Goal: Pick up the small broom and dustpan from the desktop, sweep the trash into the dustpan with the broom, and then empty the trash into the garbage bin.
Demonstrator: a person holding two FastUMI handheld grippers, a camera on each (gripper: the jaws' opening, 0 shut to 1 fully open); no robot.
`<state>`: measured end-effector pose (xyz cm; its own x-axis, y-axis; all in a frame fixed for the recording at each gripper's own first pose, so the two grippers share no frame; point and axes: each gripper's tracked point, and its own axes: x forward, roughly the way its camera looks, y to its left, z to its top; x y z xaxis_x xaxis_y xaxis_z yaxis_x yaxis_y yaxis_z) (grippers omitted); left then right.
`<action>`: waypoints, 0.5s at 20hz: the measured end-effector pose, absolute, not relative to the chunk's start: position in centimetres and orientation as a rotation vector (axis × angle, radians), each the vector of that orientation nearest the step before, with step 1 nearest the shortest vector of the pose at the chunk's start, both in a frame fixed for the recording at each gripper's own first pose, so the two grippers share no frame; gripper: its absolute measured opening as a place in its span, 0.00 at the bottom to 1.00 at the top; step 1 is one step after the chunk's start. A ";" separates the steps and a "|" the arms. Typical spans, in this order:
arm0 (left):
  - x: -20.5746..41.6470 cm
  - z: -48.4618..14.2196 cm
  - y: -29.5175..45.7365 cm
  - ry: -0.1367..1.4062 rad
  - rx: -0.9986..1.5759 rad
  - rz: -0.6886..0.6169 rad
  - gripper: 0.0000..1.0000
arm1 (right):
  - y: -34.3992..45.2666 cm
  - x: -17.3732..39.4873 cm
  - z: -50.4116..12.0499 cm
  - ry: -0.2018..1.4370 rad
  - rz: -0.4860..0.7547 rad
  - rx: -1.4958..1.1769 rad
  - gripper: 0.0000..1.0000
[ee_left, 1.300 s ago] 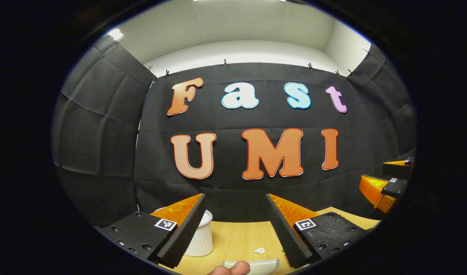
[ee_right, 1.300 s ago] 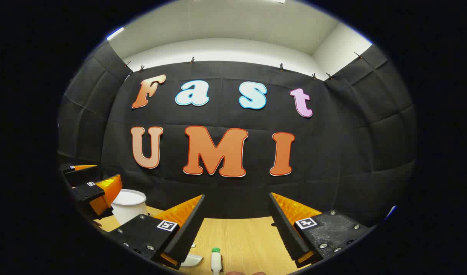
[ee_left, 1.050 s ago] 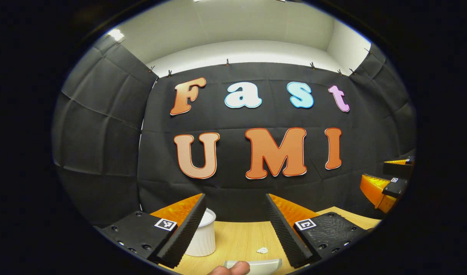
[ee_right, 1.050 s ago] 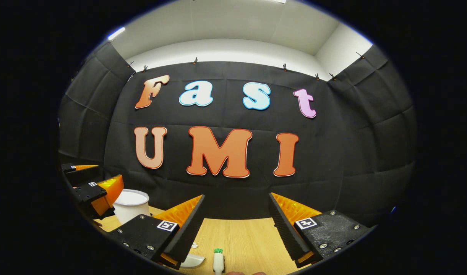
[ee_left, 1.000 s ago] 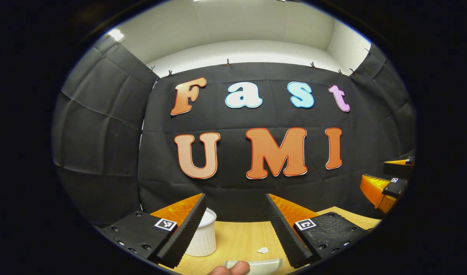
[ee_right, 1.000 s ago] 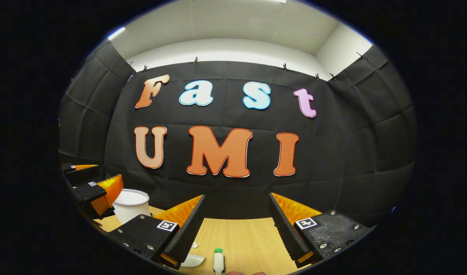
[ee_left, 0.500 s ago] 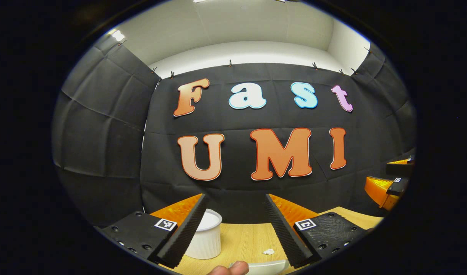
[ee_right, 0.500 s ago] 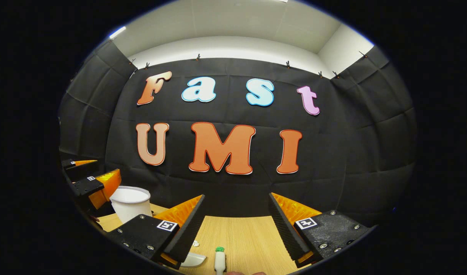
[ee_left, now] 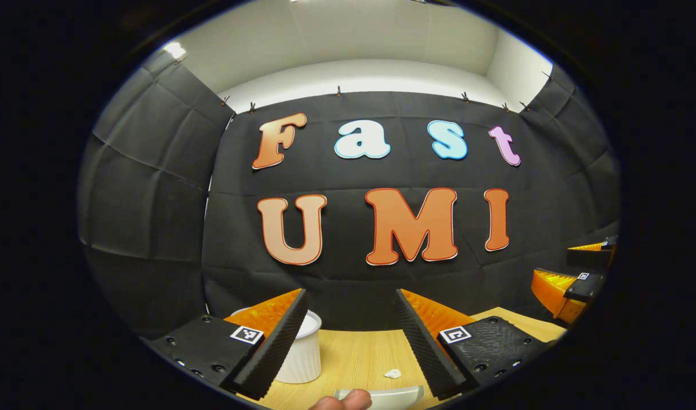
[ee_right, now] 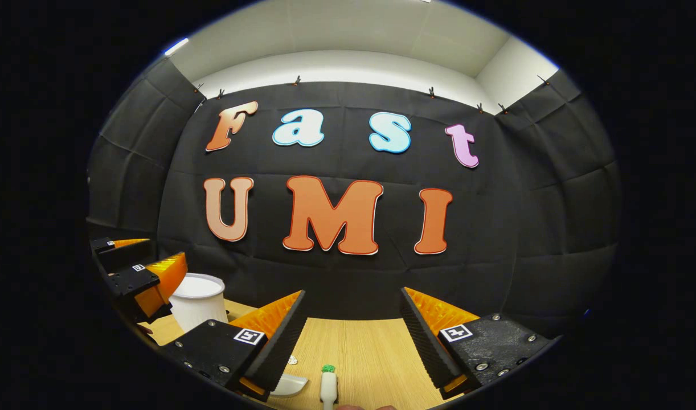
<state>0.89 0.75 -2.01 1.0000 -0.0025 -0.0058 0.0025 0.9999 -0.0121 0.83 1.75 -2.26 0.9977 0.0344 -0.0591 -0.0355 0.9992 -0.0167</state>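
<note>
My left gripper [ee_left: 351,296] hovers open over the wooden desktop [ee_left: 353,353], nothing between its fingers. Just below it lies the rim of the white dustpan [ee_left: 385,392], with a white scrap of trash [ee_left: 392,373] beyond it. My right gripper [ee_right: 352,296] is open too, above the small broom's white handle with its green tip [ee_right: 327,386]. The dustpan [ee_right: 288,386] and a small scrap [ee_right: 291,360] lie left of that handle. The white ribbed garbage bin [ee_left: 301,354] [ee_right: 197,304] stands at the back left of the desk.
Black cloth walls close the booth behind and on both sides of the desk. A person's fingertip [ee_left: 343,400] shows at the bottom edge. The right gripper [ee_left: 553,263] appears far right, the left gripper [ee_right: 157,255] far left beside the bin.
Both views have shifted only slightly. In the right gripper view the wall has slid up a little and more desk shows. Both grippers stay open.
</note>
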 end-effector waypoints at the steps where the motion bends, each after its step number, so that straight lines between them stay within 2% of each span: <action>1: 0.9 -2.0 0.5 0.007 -0.014 -0.006 0.96 | 1.6 0.8 -2.5 0.063 0.030 -0.017 0.96; 10: 0.6 -2.9 -0.8 0.023 -0.012 -0.029 0.96 | 1.0 0.6 -3.9 0.102 0.013 -0.012 0.96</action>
